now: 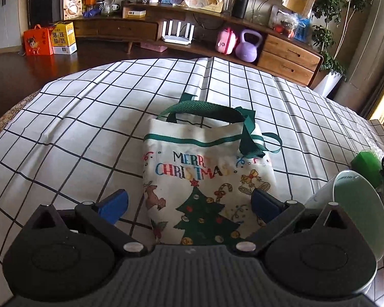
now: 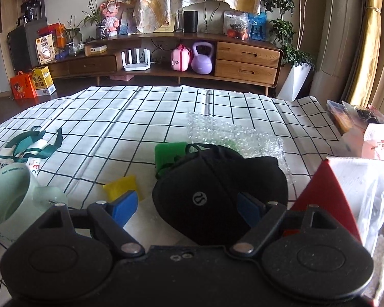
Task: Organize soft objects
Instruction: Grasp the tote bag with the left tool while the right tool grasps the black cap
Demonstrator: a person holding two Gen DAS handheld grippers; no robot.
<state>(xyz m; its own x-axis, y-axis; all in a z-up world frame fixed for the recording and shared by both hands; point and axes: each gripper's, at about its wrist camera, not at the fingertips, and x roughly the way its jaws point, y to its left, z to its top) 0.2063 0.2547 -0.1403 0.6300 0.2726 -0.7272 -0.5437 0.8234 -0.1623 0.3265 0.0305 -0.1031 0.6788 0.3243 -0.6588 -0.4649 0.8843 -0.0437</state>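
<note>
Left gripper (image 1: pixel 189 204) spread wide over the tote (image 1: pixel 204 179) lying flat on the checked cloth (image 1: pixel 89 128), right gripper (image 2: pixel 187 208) also wide open, black cap (image 2: pixel 217 194) between its blue pads untouched, mug (image 2: pixel 10 199) just left

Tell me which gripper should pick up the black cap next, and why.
Right. The right gripper is open with the black cap directly between its fingers. The left gripper is open over the Christmas tote bag, and the cap sits at the far edge of its view.
</note>
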